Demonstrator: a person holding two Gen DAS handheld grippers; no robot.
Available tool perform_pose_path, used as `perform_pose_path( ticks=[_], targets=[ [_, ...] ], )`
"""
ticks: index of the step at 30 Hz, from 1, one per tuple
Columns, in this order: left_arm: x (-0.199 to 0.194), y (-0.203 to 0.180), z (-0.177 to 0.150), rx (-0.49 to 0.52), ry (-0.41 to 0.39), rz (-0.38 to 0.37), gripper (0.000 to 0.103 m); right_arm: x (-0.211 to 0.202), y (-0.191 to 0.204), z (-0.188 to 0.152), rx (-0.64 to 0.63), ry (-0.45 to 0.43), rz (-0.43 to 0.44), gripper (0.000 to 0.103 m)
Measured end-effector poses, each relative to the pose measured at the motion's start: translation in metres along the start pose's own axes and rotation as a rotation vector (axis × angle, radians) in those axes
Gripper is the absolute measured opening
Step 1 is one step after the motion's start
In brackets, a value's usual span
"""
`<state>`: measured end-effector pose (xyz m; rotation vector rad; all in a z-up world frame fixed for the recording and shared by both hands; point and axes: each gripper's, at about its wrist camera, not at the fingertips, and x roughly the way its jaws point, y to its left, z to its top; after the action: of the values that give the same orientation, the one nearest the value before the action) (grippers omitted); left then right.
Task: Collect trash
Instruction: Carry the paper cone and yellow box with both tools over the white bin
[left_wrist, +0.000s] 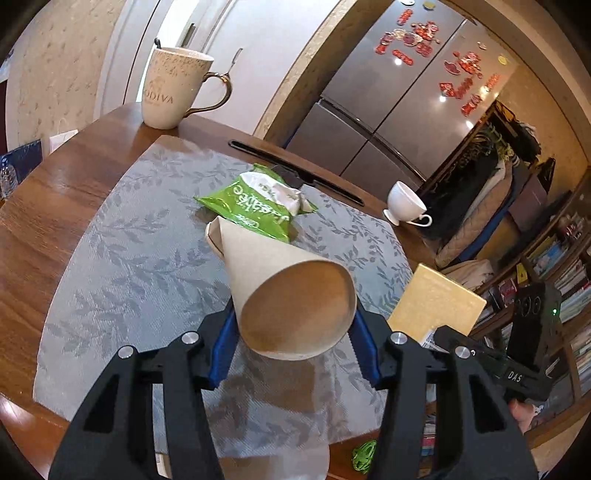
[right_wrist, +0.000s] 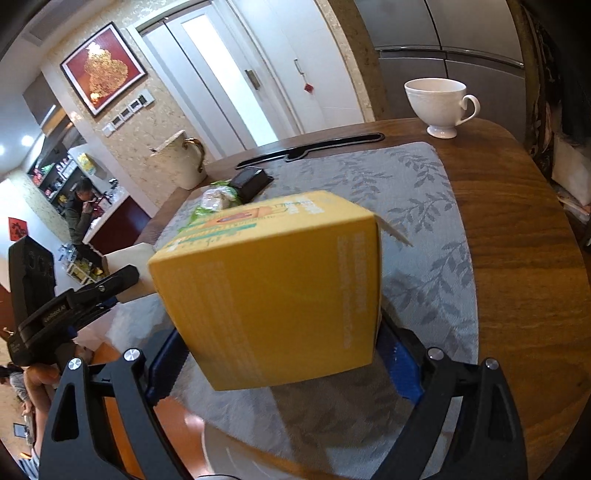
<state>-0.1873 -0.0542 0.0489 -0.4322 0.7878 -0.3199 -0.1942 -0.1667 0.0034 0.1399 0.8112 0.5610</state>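
A brown paper cup (left_wrist: 280, 288) lies on its side in the air over the grey placemat (left_wrist: 129, 240), mouth toward the camera, and my left gripper (left_wrist: 295, 332) is shut on it with a blue pad on each flank. Beyond it a crumpled green snack bag (left_wrist: 255, 206) rests on the mat. My right gripper (right_wrist: 280, 332) is shut on a yellow carton (right_wrist: 273, 288), lifted off the mat and tilted. In the left wrist view the carton (left_wrist: 439, 306) shows at the right. The cup (right_wrist: 129, 266) and the green bag (right_wrist: 218, 199) peek out behind the carton.
On the wooden table (left_wrist: 55, 192) stand a tall cream mug (left_wrist: 173, 88) at the far left and a white teacup (right_wrist: 439, 103) at the far right. A long black tray (right_wrist: 314, 147) and a small black box (right_wrist: 251, 181) lie at the back. A person (right_wrist: 79, 210) is in the background.
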Motion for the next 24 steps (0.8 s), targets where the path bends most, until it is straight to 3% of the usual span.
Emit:
perform_pose_path(
  ticks=[12,24],
  targets=[
    [-0.018,-0.011,-0.019,0.066,0.008,0.009,0.054,-0.027,0.006,-0.018,-0.025,-0.025,0.043,0.087],
    [-0.042,-0.024,-0.048,0.157,0.044,0.028,0.054,-0.067,0.015,-0.037,-0.047,-0.006,0.161,0.087]
  ],
)
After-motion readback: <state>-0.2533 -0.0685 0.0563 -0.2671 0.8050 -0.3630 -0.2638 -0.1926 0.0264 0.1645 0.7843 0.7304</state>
